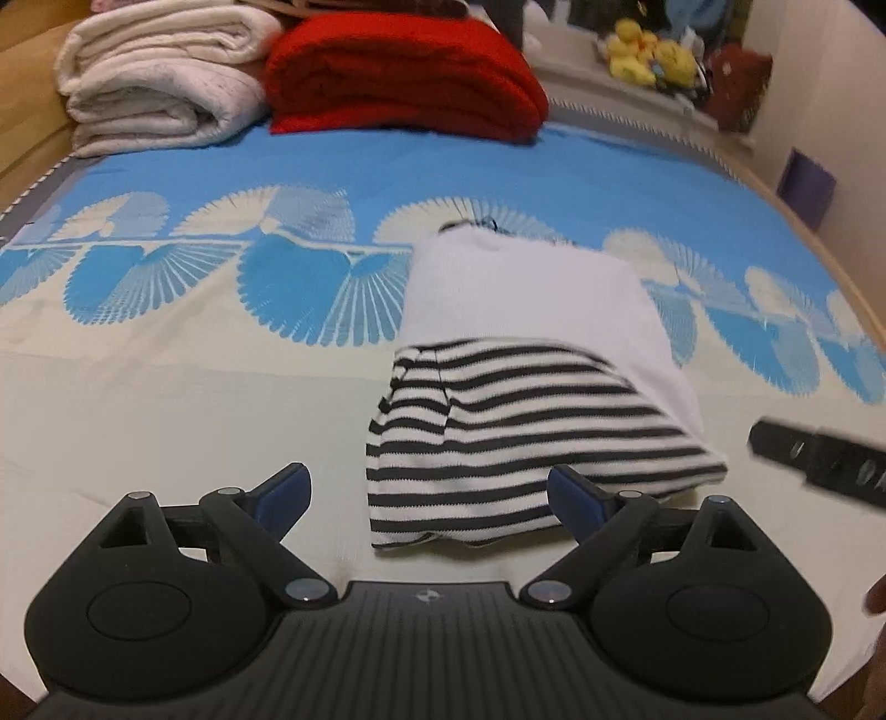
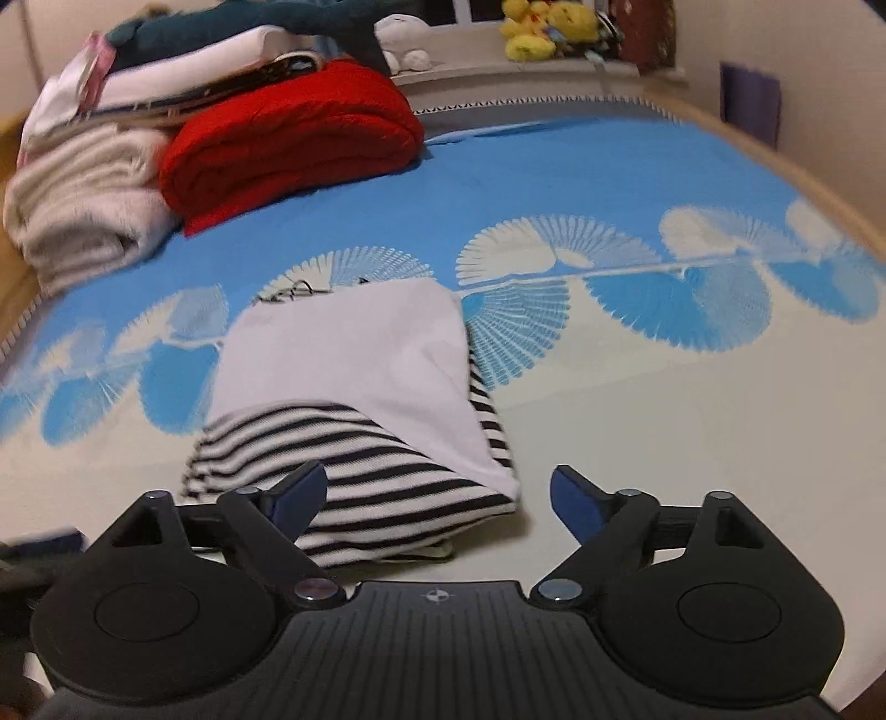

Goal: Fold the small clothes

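A small black-and-white striped garment (image 1: 498, 443) lies folded on the bed, with its plain white side (image 1: 526, 288) turned over the far part. It also shows in the right wrist view (image 2: 360, 443). My left gripper (image 1: 429, 498) is open and empty, its jaws standing to either side of the garment's near edge. My right gripper (image 2: 437, 498) is open and empty above the garment's near right corner. A part of the right gripper (image 1: 819, 459) shows at the right edge of the left wrist view.
The bed cover (image 1: 166, 415) is cream near me and blue with white fan shapes further off. A folded red blanket (image 1: 404, 72) and a folded white blanket (image 1: 160, 77) lie at the far side. Yellow plush toys (image 1: 648, 50) sit on a ledge behind.
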### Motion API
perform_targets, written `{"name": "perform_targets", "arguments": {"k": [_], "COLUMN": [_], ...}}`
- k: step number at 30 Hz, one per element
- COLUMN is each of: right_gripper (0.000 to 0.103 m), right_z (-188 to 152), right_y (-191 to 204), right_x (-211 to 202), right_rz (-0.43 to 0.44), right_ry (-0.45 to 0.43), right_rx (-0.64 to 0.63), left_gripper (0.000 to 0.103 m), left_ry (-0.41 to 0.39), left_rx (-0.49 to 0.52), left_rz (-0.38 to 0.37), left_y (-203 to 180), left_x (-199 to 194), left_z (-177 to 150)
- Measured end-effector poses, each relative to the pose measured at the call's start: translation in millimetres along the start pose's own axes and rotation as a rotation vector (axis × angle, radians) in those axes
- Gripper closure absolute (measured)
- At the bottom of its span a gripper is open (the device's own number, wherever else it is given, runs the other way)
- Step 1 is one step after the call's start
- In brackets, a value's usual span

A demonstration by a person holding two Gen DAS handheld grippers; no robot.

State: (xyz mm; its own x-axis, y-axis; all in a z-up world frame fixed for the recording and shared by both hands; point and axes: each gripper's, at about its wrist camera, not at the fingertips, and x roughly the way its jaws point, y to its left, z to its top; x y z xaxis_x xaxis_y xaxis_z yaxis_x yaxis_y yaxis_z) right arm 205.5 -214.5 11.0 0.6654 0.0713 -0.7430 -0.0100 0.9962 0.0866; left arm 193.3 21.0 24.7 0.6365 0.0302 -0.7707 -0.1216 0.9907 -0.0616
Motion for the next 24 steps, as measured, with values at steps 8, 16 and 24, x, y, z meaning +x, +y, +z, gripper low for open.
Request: {"name": "perform_targets", "arguments": {"k": [8, 16, 24], "right_gripper": [0.010, 0.006, 0.001], "right_z": [-9.2, -9.9, -9.2], "right_y": [15.9, 25.0, 22.6], "right_x": [3.5, 7.3, 17.1], "right_rz": [-0.007, -0.019, -0.020], "right_ry": [0.015, 0.015, 0.044], "right_rx": [-0.060, -0.092, -0.087], "left_gripper": [0.008, 0.008, 0.008], "left_ry": [-0.038, -0.018, -0.005], "left_rx": [0.026, -0.012, -0.031], "left_rz": [0.015, -0.046, -0.023], "left_y": [-3.0, 1.9, 1.2], "left_x": [-2.3, 1.6, 7.1], "left_z": [-6.3, -0.7, 0.3]}}
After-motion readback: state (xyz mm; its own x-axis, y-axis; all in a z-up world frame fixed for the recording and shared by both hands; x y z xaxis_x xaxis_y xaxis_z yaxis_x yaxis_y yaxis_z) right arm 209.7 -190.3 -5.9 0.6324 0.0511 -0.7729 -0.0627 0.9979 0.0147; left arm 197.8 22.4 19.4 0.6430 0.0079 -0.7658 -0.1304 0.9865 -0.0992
